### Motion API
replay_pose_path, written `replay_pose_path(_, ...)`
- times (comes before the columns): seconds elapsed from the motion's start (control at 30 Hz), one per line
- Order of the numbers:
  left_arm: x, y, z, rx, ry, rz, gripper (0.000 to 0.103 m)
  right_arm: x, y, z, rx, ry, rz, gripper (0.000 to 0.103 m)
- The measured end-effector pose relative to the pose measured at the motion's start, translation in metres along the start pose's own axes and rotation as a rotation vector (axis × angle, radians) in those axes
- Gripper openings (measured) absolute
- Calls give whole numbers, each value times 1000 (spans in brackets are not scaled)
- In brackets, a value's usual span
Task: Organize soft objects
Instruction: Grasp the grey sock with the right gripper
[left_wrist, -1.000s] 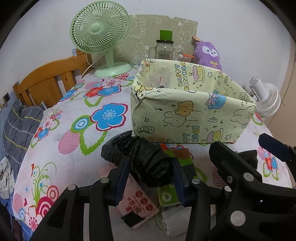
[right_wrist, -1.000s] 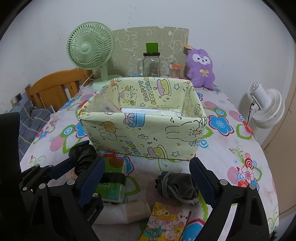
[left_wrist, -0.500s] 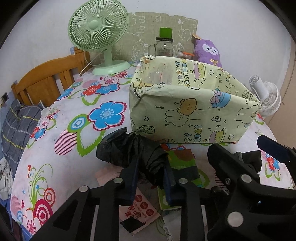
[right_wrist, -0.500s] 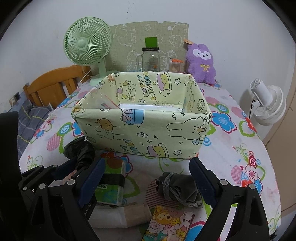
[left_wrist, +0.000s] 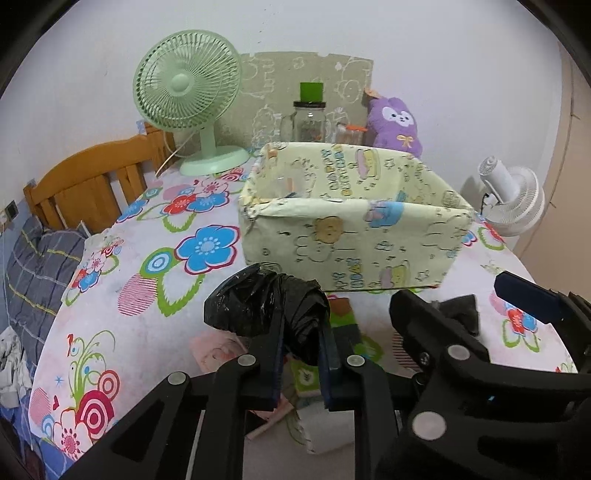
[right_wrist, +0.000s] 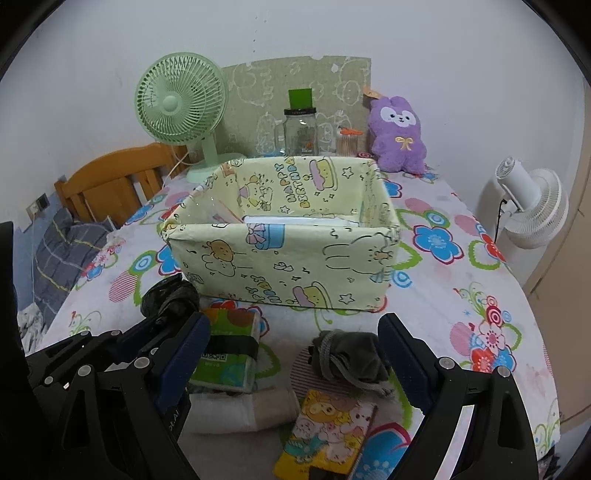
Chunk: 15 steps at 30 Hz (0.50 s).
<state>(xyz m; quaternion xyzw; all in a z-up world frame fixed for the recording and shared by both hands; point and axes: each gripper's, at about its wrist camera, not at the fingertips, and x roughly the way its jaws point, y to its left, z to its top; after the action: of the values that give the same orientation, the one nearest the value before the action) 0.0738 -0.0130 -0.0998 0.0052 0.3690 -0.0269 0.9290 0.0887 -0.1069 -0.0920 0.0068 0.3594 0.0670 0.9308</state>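
Starting at the far left, we have our left gripper (left_wrist: 301, 332) clenched on a crumpled black plastic bag (left_wrist: 266, 306). The bag bulges out past the fingertips, mostly toward the left and forward, and it looks lifted clear of the flowered tablecloth (left_wrist: 110, 295), though we cannot be sure its lower edge is free.

Straight ahead of that bag, and slightly to the right, stands the yellow cartoon-print box (left_wrist: 354, 236), open at the top, with some pale things already lying inside. This is the relation the next move turns on, as we judge it: the box lies forward of the left fingers, its long side running left to right across our path, and its near wall rises between the bag and the opening. So the bag probably has to go up and forward over that wall.

Moving right, a green tissue pack (right_wrist: 229, 350) lies beside a rolled white cloth (right_wrist: 236, 410), then a grey drawstring pouch (right_wrist: 351, 358) and a yellow cartoon packet (right_wrist: 328, 428).

Our right gripper (right_wrist: 295, 354) hangs spread wide and holds nothing; the grey pouch lies between its fingers, nearer the right one.
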Motion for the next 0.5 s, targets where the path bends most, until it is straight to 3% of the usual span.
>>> replay_pose_path(0.5, -5, -38, -5, 83, 5, -43, 13, -9, -34, -13, 59, 3, -24, 94)
